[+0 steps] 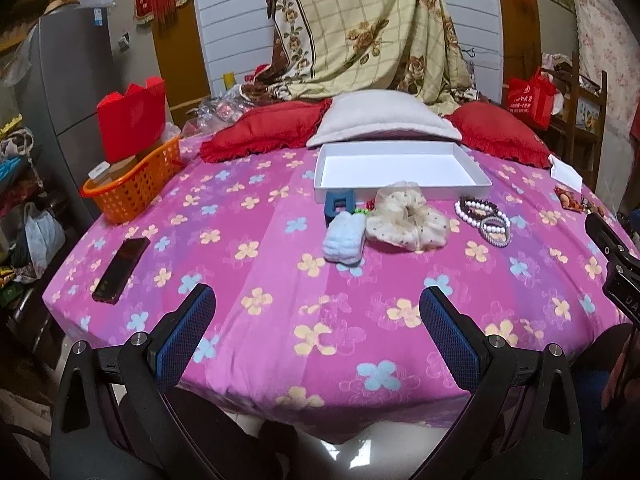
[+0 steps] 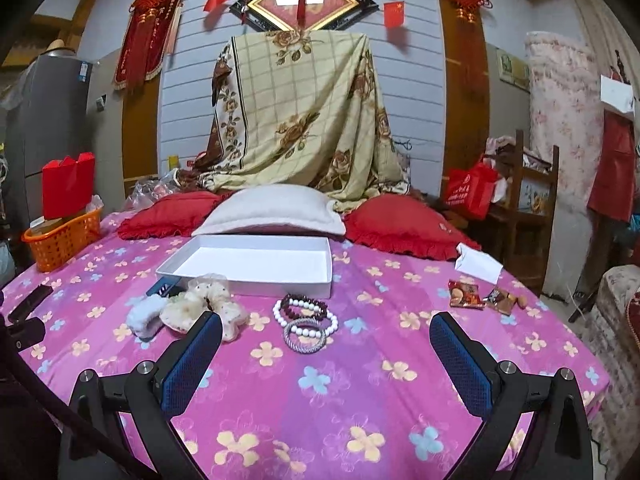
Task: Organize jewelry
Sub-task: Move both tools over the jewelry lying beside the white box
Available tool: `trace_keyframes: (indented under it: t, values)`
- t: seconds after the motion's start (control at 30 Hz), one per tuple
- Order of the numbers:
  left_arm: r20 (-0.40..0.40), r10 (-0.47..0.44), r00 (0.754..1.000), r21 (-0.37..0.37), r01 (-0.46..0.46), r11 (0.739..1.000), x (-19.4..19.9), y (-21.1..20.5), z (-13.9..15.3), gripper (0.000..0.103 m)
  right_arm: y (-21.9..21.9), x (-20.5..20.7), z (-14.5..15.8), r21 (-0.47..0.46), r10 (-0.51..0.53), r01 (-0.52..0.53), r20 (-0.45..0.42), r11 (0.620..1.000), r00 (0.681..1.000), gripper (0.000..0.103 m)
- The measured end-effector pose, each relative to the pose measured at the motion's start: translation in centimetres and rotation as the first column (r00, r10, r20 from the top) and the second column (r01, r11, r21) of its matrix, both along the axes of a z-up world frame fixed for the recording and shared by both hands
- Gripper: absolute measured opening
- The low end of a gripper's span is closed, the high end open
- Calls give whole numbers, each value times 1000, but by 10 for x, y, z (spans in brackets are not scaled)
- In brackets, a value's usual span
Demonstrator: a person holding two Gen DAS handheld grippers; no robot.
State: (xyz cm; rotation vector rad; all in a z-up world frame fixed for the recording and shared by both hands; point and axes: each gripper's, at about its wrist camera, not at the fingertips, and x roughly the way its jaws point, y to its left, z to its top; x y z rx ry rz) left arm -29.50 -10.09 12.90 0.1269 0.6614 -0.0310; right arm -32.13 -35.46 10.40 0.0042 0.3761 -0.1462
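Grippers first: left gripper [image 1: 318, 312] has its blue-padded fingers [image 1: 448, 336] spread wide w/ nothing between them, hovering over the near edge of the pink flowered bedspread [image 1: 280, 300]. Right gripper [image 2: 326, 340] is likewise spread apart & empty, also over the near part of the bedspread; its body shows at the right edge of the left wrist view.

Landmark = white tray [image 1: 400, 168] — shallow, nothing inside, lying flat mid-bed. Everything else placed relative to it.

Just in front of the tray, near its front-left corner: dark teal hair clip [image 1: 338, 204], partly upright. Nearer than the clip, a pale blue fluffy scrunchie [image 1: 344, 242]. Beside that, in front of the tray's middle, a cream dotted scrunchie [image 1: 406, 220], its edge touching the blue one. Something small, green & red peeks out between clip and scrunchies — can't tell what.

In front of the tray's right corner: bracelets [image 2: 306, 320] in an overlapping pile — white beads, dark red beads, a silvery band.

Behind the tray: grey pillow [image 2: 276, 210] flanked by two red pillows [image 2: 400, 226]. Far left of the tray: orange basket [image 1: 136, 184] at the bed edge; black phone [image 1: 122, 264] lies flat, nearer than the basket. Right of the tray: white paper [image 2: 478, 264] & snack packets [image 2: 464, 294].
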Motion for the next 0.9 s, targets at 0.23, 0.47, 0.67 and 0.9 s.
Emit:
trace_keyframes:
  t: [0.23, 0.47, 0.67, 0.9]
  values:
    - [-50, 5, 999, -2, -5, 1000, 7, 1, -12, 102, 2, 5, -7, 6, 20, -20, -38, 1000, 999, 103]
    - [-86, 9, 996, -6, -9, 1000, 14, 3, -24, 103, 7, 13, -19, 6, 44, -43, -90, 999, 995, 103]
    - [-120, 19, 993, -18, -21, 1000, 24, 8, -35, 103, 11, 24, -32, 7, 64, -64, -139, 998, 988, 103]
    - [-145, 28, 989, -4, -29, 1000, 35, 10, -49, 102, 12, 38, -45, 23, 64, -61, -201, 998, 977, 103]
